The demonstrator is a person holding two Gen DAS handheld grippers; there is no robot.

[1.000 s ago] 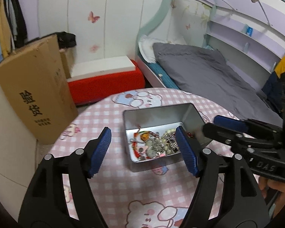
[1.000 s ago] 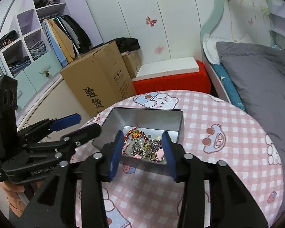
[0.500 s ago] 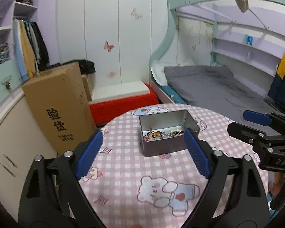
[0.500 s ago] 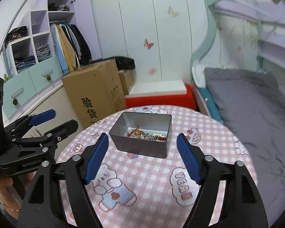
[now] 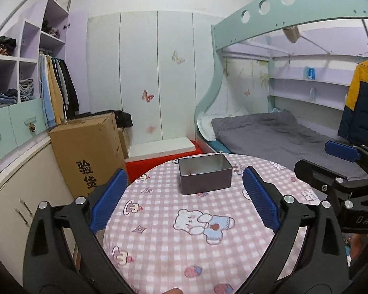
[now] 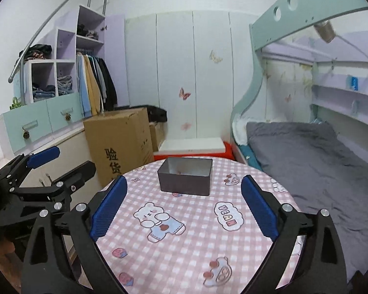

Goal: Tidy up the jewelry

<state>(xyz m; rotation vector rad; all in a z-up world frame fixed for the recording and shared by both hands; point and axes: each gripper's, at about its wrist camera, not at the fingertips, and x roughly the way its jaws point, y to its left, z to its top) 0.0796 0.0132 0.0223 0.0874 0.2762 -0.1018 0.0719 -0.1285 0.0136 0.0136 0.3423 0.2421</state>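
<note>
A grey metal tin stands at the far side of the round table with a pink checked cloth; it also shows in the right wrist view. From this low angle the jewelry inside is almost hidden. My left gripper is open and empty, well back from the tin and level with the table. My right gripper is open and empty, also drawn back. Each gripper shows at the side of the other's view: the right one, the left one.
A large cardboard box stands left of the table beside a low cabinet. A red and white bench lies behind the table. A bed with grey bedding is on the right.
Both grippers have pulled back and lowered away from the tin, which now looks smaller and farther. The right gripper's jaws opened wider. The jewelry inside has dropped out of sight.
</note>
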